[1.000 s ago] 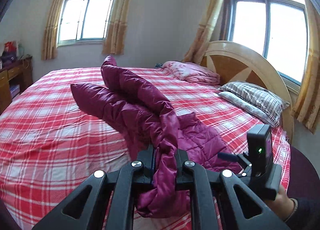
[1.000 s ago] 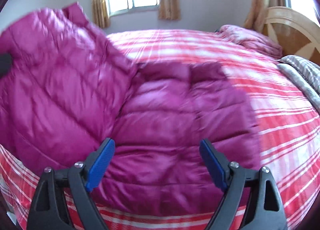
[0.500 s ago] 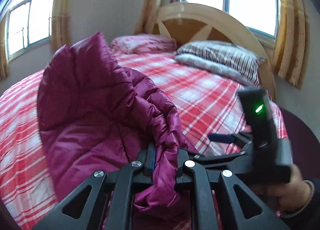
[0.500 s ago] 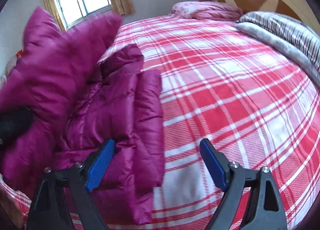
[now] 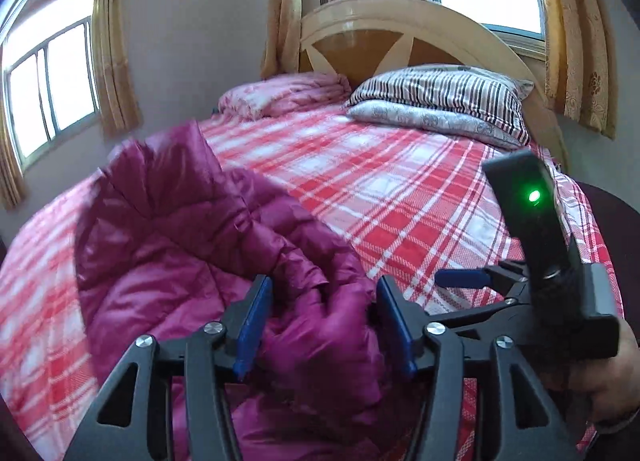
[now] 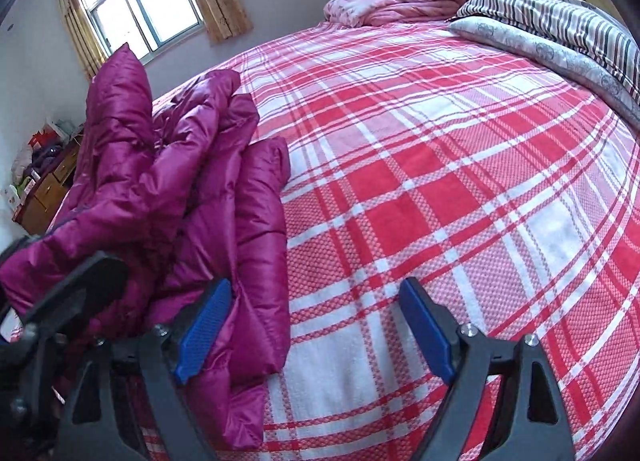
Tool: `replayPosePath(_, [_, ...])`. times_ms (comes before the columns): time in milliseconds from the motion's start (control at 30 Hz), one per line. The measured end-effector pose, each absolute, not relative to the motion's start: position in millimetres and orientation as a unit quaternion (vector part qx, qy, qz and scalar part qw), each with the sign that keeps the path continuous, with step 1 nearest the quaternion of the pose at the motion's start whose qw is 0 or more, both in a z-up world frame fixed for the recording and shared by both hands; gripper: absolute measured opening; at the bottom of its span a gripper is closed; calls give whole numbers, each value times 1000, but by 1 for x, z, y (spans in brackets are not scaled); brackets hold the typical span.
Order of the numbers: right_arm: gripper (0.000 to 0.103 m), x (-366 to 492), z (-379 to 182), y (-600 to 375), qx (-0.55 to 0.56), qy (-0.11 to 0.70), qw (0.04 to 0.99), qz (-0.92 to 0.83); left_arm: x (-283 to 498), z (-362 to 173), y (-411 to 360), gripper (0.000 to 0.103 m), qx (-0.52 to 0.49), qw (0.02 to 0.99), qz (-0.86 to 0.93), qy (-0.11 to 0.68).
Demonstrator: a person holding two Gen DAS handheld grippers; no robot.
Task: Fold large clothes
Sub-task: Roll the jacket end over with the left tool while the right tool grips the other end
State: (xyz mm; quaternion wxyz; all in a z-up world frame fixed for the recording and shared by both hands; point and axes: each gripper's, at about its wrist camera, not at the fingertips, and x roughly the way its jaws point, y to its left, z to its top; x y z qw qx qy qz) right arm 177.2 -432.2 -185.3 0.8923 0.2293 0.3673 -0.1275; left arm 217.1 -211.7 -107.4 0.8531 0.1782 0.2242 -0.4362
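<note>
Magenta puffer jacket (image 5: 192, 261) lying bunched on red plaid bed (image 6: 440, 181), lower left of both frames.
Left gripper (image 5: 324, 321) just been opening, blue pads spreading off a fold of jacket bulging between them; right gripper (image 6: 316, 325) gaping wide over bare plaid, left pad beside jacket's edge, pinching nothing. Striped pillow (image 5: 440, 93) sitting upper right.

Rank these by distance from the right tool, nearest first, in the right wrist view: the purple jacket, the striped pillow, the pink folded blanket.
From the right tool:
1. Purple jacket, on the left, its edge beside the left blue pad.
2. Striped pillow, upper right, near the headboard.
3. Pink folded blanket, top centre, at the bed's far end.
</note>
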Motion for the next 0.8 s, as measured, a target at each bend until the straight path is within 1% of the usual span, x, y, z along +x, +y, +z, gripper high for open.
replayPosePath(100, [88,174,-185,-431,230,363,894,-127,207,-83,-197,66,169,880,-415,160])
replayPosePath(133, [88,172,-185,-432,231,362,894,-127,207,-75,-190,73,157,888,-409,139])
replayPosePath(233, [88,169,-183,-431,230,358,896,-128,216,-52,-158,92,120,917,-368,98])
replayPosePath(300, [88,162,-170,-429,227,339,902,-139,235,-54,-141,96,125,936,-317,94])
replayPosePath(367, [88,153,-147,-422,218,303,917,-143,263,-69,-129,96,135,946,-269,124])
replayPosePath(400, [88,148,-134,-417,217,282,924,-140,282,-81,-121,96,127,948,-249,154])
replayPosePath(533, [88,146,-105,-393,218,242,941,-96,339,-127,-93,96,30,934,-225,275])
replayPosePath(600, [85,158,-102,-376,202,252,944,-63,350,-142,-90,96,-2,924,-235,303])
replayPosePath(633, [72,165,-104,-368,190,265,944,-47,352,-144,-97,96,-6,922,-239,305])
replayPosePath(667, [46,171,-109,-364,181,289,939,-36,352,-144,-105,96,0,923,-241,301])
replayPosePath(700, [35,176,-116,-362,176,312,933,-37,349,-142,-114,96,13,925,-243,293])
replayPosePath(733, [27,177,-125,-364,175,333,926,-46,345,-137,-124,96,34,929,-242,279])
replayPosePath(767, [22,175,-133,-367,174,343,921,-52,342,-133,-130,96,51,931,-243,267])
replayPosePath(800, [20,172,-143,-372,167,362,915,-65,340,-128,-137,96,67,933,-246,256])
